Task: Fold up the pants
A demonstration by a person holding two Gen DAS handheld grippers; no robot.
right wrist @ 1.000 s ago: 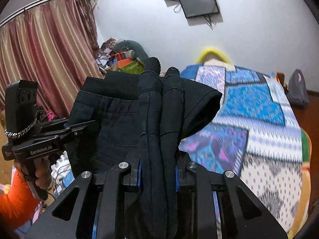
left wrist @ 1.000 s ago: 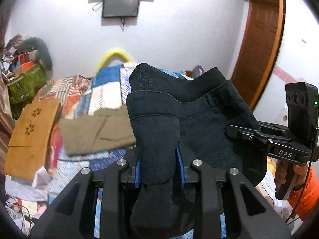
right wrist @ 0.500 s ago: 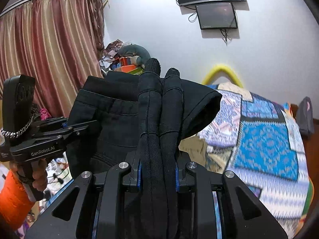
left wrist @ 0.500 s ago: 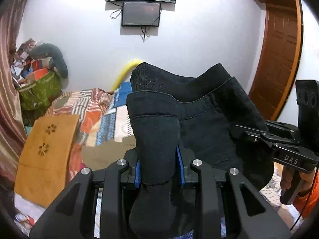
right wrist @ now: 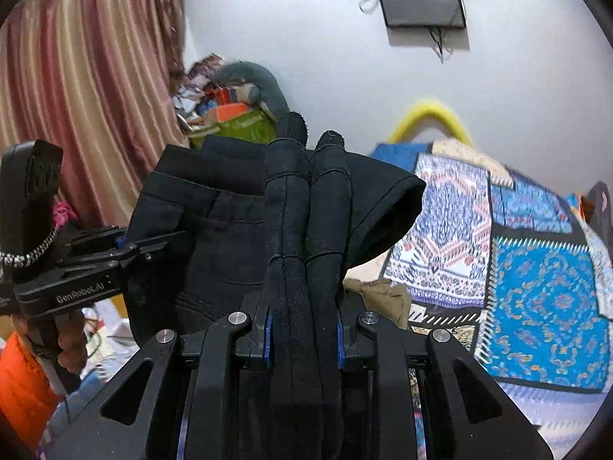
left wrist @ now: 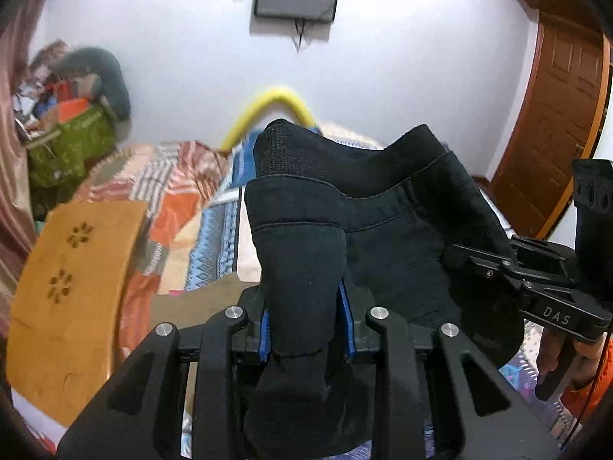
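Clearly, the black pants (left wrist: 383, 230) are hanging in the air between the two tools, not lying on the bed (right wrist: 536, 287) — so the fold is looking unfinished, with the laying down and smoothing left to do. The left hand-held gripper (left wrist: 304, 329) is pinching a thick bunched layer of the cloth between its nearly closed blue pads, and the right hand-held gripper (right wrist: 304, 341) is clamping two rolled seams the same way. The patterned bedspread is lying open to the right, offering free room. On the left, an orange-brown cloth (left wrist: 72, 287) and a tan garment (left wrist: 199, 299) are taking up space near the bed's edge — worth avoiding.
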